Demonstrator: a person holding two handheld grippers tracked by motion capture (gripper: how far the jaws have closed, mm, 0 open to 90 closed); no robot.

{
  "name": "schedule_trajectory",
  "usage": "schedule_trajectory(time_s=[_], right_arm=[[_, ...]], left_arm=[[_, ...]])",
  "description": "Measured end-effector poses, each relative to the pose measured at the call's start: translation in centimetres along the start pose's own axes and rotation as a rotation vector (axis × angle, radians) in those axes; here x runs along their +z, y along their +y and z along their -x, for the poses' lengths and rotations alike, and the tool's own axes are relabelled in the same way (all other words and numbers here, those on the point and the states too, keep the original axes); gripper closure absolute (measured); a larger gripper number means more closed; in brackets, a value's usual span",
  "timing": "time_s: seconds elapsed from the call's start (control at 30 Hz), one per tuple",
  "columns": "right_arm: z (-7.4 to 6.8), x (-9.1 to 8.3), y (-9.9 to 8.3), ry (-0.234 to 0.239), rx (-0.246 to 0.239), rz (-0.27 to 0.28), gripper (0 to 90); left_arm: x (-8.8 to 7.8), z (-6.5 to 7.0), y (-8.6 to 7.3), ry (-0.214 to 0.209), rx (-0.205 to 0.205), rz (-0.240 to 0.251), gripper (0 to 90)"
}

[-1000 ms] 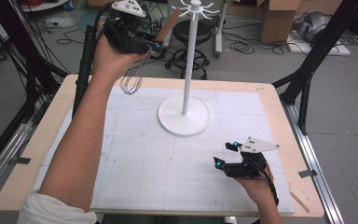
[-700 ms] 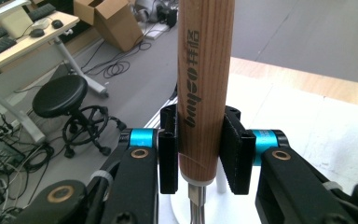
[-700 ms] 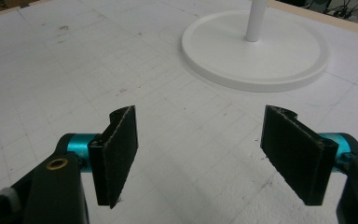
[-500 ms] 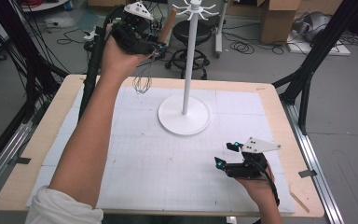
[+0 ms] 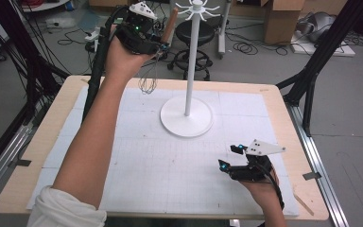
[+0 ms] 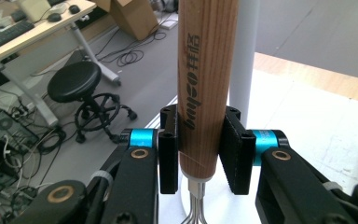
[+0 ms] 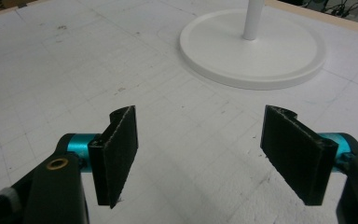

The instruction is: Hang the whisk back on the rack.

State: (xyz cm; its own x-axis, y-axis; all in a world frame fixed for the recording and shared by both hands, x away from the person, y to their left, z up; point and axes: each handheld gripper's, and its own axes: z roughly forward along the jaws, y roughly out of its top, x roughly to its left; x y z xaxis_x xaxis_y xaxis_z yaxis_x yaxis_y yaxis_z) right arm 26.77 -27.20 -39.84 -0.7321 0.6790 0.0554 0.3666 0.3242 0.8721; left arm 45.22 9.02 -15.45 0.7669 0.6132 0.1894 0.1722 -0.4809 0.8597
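Whisk (image 5: 147, 84) with lettered wooden handle (image 6: 206, 79), clamped in left gripper (image 6: 200, 151) beside white stand (image 5: 187, 116); wire loops in high view. Right gripper (image 7: 200, 156) open, low.

A black swivel stool (image 5: 196, 35) stands on the grey floor beyond the table's far edge, also seen at the left in the left gripper view. Cardboard boxes (image 5: 283, 19) sit farther back on the right, with loose black cables (image 5: 248, 47) coiled on the floor beside them. At far left, a desk (image 6: 25, 28) carries a keyboard (image 6: 2, 32). A black frame leg (image 5: 316, 61) slants down past the table's right far corner. Metal rails (image 5: 312, 151) run along the table's right side.
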Motion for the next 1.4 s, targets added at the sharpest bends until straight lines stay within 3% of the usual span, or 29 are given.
schedule_trajectory(time_s=[0.27,0.5,0.7,0.77,0.83,0.93,1.03,1.2,1.4], right_arm=[[0.0,-0.1,0.0,0.000,0.000,0.005,26.6],[0.0,-0.2,0.1,-0.002,-0.001,0.011,26.6],[0.0,-0.2,0.1,-0.003,-0.001,0.009,26.6],[-0.1,-0.3,0.2,-0.003,-0.003,0.010,26.6],[-0.1,-0.2,0.2,-0.002,-0.006,0.011,26.6],[-0.3,-0.2,0.3,0.000,-0.012,0.012,26.6],[-0.4,-0.1,0.3,0.001,-0.016,0.009,26.6],[-0.4,0.0,0.4,0.002,-0.018,0.011,26.6],[-0.5,0.0,0.4,0.003,-0.025,0.006,26.6]], left_arm=[[0.2,0.1,0.0,-0.007,-0.001,0.001,69.2],[0.1,0.2,-0.2,-0.016,-0.010,-0.001,62.8],[-0.6,0.3,-0.4,-0.034,-0.032,0.033,52.6],[-0.9,0.4,-0.7,-0.042,-0.044,0.067,50.0],[-1.2,0.3,-1.3,-0.061,-0.073,0.094,48.0],[-1.6,0.1,-2.3,-0.078,-0.081,0.091,45.9],[-2.1,0.2,-3.4,-0.145,-0.108,0.119,42.9],[-2.9,0.3,-4.7,-0.215,-0.109,0.153,40.5],[-3.5,1.1,-6.2,-0.289,-0.097,0.152,35.5]])
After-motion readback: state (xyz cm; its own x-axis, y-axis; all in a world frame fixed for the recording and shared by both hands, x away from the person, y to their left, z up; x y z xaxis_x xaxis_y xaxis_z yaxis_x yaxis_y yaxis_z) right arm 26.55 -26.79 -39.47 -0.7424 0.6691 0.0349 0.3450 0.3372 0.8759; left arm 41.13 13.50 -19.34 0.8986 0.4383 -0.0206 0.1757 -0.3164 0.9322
